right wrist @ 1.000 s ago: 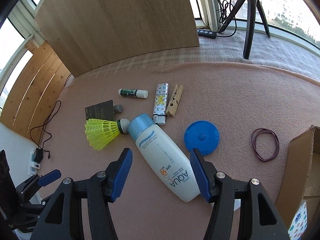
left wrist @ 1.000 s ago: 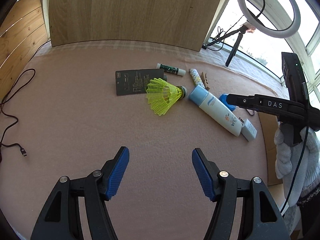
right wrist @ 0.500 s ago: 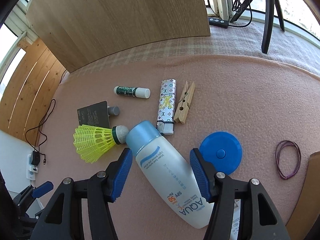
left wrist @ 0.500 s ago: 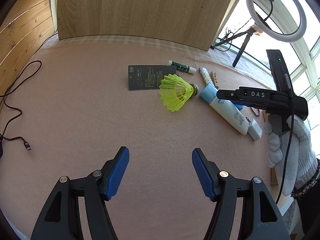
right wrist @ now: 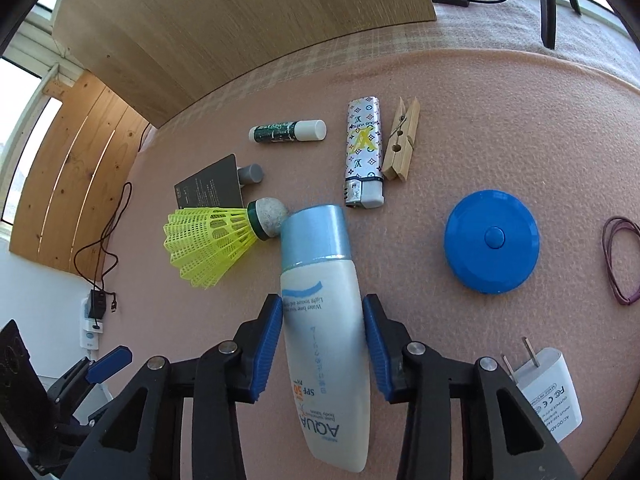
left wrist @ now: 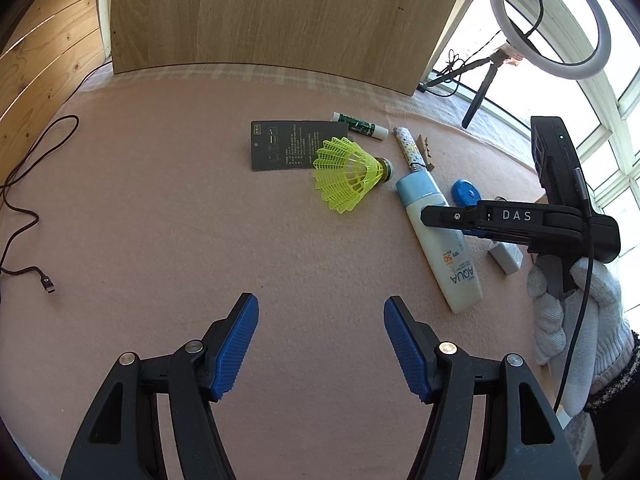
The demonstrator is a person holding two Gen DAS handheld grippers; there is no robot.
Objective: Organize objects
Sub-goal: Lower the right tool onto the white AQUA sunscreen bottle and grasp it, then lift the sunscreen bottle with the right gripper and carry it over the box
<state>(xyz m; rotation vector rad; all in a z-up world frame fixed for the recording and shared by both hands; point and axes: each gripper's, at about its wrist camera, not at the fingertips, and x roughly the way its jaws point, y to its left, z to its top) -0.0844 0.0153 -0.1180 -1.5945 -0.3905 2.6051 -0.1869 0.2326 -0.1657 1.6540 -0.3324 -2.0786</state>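
Observation:
A white sunscreen bottle [right wrist: 324, 320] with a light blue cap lies on the pink mat; it also shows in the left wrist view [left wrist: 440, 236]. My right gripper [right wrist: 323, 324] has its blue pads against both sides of the bottle. It also shows in the left wrist view [left wrist: 452, 218], over the bottle. A yellow shuttlecock [right wrist: 216, 244] lies at the bottle's cap. My left gripper [left wrist: 320, 332] is open and empty over bare mat, short of the shuttlecock [left wrist: 348, 172].
On the mat lie a patterned lighter [right wrist: 364, 152], a wooden clothespin [right wrist: 402, 140], a green-white stick [right wrist: 286, 132], a dark card [right wrist: 208, 190], a blue round case [right wrist: 492, 242], a purple rubber band [right wrist: 622, 264] and a white charger plug [right wrist: 548, 396]. A black cable [left wrist: 24, 184] lies at the left.
My right gripper moved down and forward over the bottle and closed from wide open until its pads meet the bottle's sides. My left gripper stayed open and shifted slightly.

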